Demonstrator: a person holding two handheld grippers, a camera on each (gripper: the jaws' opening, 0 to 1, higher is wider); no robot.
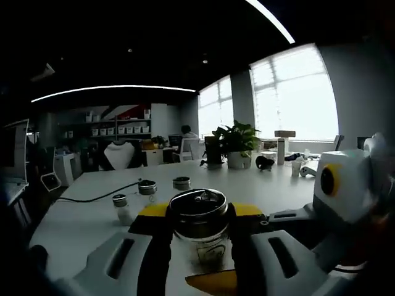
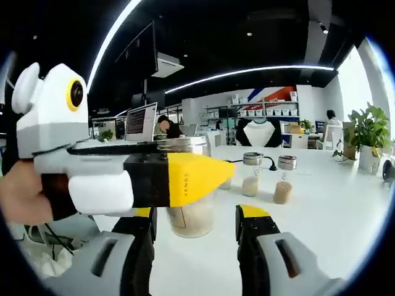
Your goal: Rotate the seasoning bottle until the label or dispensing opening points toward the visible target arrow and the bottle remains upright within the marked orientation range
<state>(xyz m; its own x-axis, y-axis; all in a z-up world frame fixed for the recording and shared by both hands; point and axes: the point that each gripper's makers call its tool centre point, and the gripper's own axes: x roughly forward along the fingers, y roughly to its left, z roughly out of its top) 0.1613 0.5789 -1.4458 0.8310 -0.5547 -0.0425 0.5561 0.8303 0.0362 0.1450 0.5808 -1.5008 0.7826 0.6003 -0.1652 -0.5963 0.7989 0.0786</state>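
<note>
Between the jaws of the left gripper (image 1: pixel 199 246), in the left gripper view, stands the seasoning bottle (image 1: pixel 199 227), upright on the white table (image 1: pixel 247 182) and clamped on both sides. Three small shakers (image 1: pixel 147 188) stand just beyond it, and a potted plant (image 1: pixel 234 145) sits farther back. Over in the right gripper view, the right gripper (image 2: pixel 196 225) has its jaws spread wide, apart from the bottle's glass; the left gripper's yellow-tipped jaw crosses the bottle from the left.

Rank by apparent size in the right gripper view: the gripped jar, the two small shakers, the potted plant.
1. Gripped jar, nearest the camera.
2. Potted plant, though farther off.
3. Two small shakers, about alike.
</note>
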